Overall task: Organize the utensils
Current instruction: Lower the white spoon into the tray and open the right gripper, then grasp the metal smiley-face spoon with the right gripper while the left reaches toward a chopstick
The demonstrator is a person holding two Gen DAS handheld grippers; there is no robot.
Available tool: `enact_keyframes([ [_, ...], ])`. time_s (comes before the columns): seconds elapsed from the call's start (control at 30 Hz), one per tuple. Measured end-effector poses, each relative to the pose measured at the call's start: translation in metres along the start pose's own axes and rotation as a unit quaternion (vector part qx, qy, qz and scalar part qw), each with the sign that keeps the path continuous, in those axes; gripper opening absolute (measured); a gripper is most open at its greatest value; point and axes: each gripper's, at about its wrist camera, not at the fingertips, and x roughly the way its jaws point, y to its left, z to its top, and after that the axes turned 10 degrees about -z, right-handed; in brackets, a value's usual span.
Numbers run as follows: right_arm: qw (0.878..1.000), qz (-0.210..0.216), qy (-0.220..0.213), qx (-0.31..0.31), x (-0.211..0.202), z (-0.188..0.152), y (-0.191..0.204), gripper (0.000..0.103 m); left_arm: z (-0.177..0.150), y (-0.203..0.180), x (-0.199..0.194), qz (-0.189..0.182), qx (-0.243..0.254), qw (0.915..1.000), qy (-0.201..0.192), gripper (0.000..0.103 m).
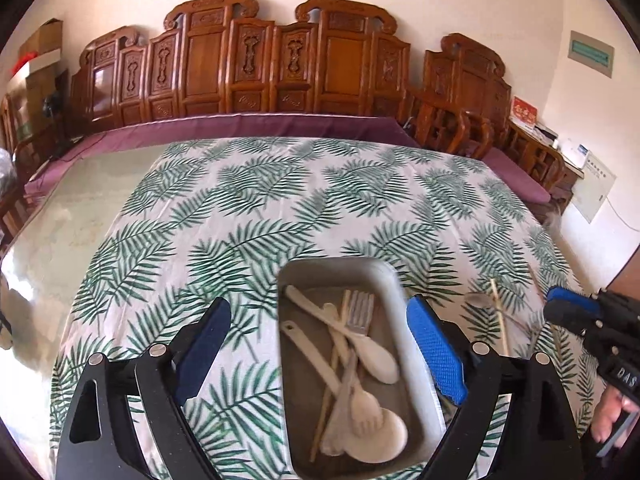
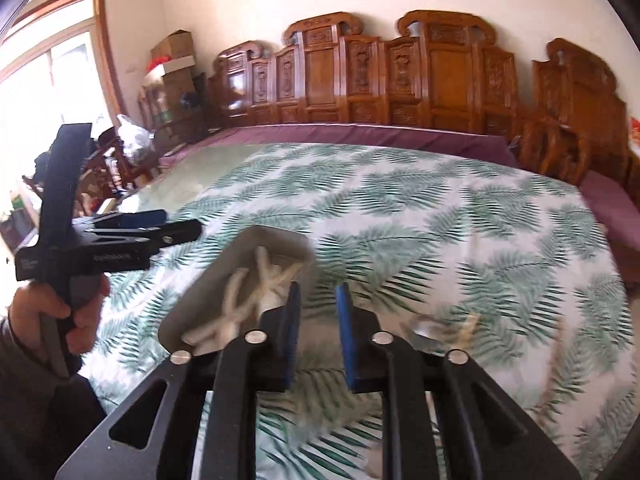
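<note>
your left gripper (image 1: 318, 322) stands spread wide above the near end of the grey tray (image 1: 394, 280), its blue pads on either side of the tray and nothing between them; they press on nothing. your right gripper (image 2: 318, 300) has its jaws a narrow gap apart, not pressed together, and they pinch nothing, with only the leaf-print tablecloth (image 2: 420, 200) showing in the gap. from the left view, the right gripper sits at the far right edge, held in your hand (image 1: 610, 416). inside the tray lie pale utensils in a crossed heap: a fork (image 1: 360, 312), a long spoon (image 1: 374, 354), a round-bowled spoon (image 1: 384, 434), a spork (image 1: 366, 408) and a thin chopstick (image 1: 326, 400). just right of the tray, on the cloth, a metal spoon (image 1: 478, 299) and a loose chopstick (image 1: 500, 320) lie out of it, blurred in the right view. carved wooden benches (image 1: 280, 60) with purple cushions line the far wall, well apart from your grippers.
</note>
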Motion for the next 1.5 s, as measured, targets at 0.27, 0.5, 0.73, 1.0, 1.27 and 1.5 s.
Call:
enact_keyframes([
  [0.27, 0.997, -0.075, 0.007, 0.016, -0.027, -0.025, -0.073, 0.033, -0.003, -0.045, 0.004, -0.03, 0.025, 0.9992, 0.001, 0.086],
  [0.5, 0.992, -0.113, 0.039, 0.05, -0.021, -0.057, -0.118, 0.038, -0.014, -0.087, 0.016, -0.051, 0.058, 0.9969, 0.017, 0.086],
  [0.73, 0.987, -0.097, 0.09, 0.097, 0.006, -0.093, -0.121, 0.045, -0.028, -0.112, 0.029, -0.06, 0.078, 0.9945, 0.035, 0.086],
  [1.0, 0.979, -0.121, 0.133, 0.1, 0.039, -0.103, -0.101, 0.049, -0.037, -0.122, 0.033, -0.064, 0.085, 0.9934, 0.043, 0.086],
  [1.27, 0.967, -0.159, 0.162, 0.114, 0.067, -0.107, -0.095, 0.056, -0.038, -0.121, 0.034, -0.067, 0.086, 0.9929, 0.046, 0.086],
  [1.5, 0.965, -0.184, 0.167, 0.08, 0.069, -0.105, -0.086, 0.042, -0.039, -0.121, 0.03, -0.072, 0.086, 0.9927, 0.044, 0.086],
])
